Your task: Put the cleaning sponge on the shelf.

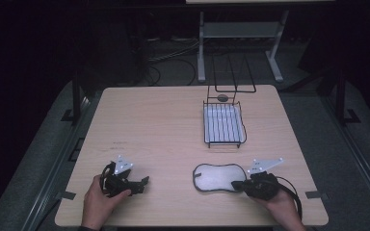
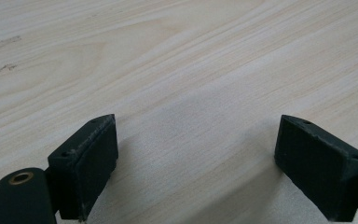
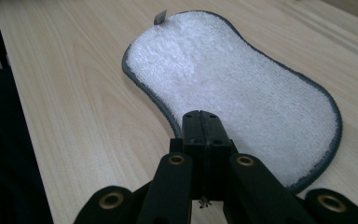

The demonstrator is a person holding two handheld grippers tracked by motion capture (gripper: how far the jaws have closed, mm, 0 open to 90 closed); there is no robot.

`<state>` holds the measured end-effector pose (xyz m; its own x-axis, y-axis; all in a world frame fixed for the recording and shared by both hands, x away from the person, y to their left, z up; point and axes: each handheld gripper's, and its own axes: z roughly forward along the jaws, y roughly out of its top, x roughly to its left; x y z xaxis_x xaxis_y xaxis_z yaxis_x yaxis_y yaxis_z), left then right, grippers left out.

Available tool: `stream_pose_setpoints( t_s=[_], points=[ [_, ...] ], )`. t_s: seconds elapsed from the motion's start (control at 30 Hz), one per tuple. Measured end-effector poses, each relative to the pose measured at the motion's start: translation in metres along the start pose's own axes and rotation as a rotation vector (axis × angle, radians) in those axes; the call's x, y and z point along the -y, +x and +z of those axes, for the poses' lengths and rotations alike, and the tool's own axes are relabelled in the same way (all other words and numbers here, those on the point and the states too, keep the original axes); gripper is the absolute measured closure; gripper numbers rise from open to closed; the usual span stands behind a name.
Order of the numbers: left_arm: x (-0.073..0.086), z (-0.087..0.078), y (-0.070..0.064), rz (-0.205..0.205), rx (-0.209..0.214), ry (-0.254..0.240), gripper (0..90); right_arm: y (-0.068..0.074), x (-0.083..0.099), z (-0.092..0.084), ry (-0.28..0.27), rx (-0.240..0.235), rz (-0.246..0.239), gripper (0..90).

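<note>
The cloth pad (image 3: pixel 233 79) lies flat on the table (image 1: pixel 154 125) near its front edge, right of centre, with the right gripper (image 3: pixel 204 122) at its near rim, jaws pressed together and, as far as can be judged, holding nothing; the step is best done by spreading the jaws and seating one pad under the grey hem before pinching. The pad is peanut-shaped, white terry with a dark grey binding and a small tag at its far end. The left gripper (image 2: pixel 196 154) rests spread over bare table, and a wire rack (image 1: pixel 224 126) stands farther back.

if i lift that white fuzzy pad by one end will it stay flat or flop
Probably flop: the pad looks like thin terry cloth with a stitched grey edge, lying flat on the table. It is likely light for its size. Its fuzzy pile should grip rather than slip in the right tongs, whose closed tips sit at its near edge.
</note>
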<state>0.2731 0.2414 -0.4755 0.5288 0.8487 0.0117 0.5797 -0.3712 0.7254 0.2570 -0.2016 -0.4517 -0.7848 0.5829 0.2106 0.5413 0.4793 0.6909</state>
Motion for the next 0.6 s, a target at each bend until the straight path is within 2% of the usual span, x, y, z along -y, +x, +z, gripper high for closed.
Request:
stream_pose_setpoints(
  t_s=[0.23, 0.6],
  points=[
    [0.000, 0.000, 0.000, 0.000, 0.000, 0.000, 12.5, -0.003, 0.000, 0.006, 0.028, 0.011, 0.004, 90.0],
    [0.000, 0.000, 0.000, 0.000, 0.000, 0.000, 12.5, -0.017, -0.003, 0.006, 0.019, 0.051, 0.019, 90.0]
  ],
)
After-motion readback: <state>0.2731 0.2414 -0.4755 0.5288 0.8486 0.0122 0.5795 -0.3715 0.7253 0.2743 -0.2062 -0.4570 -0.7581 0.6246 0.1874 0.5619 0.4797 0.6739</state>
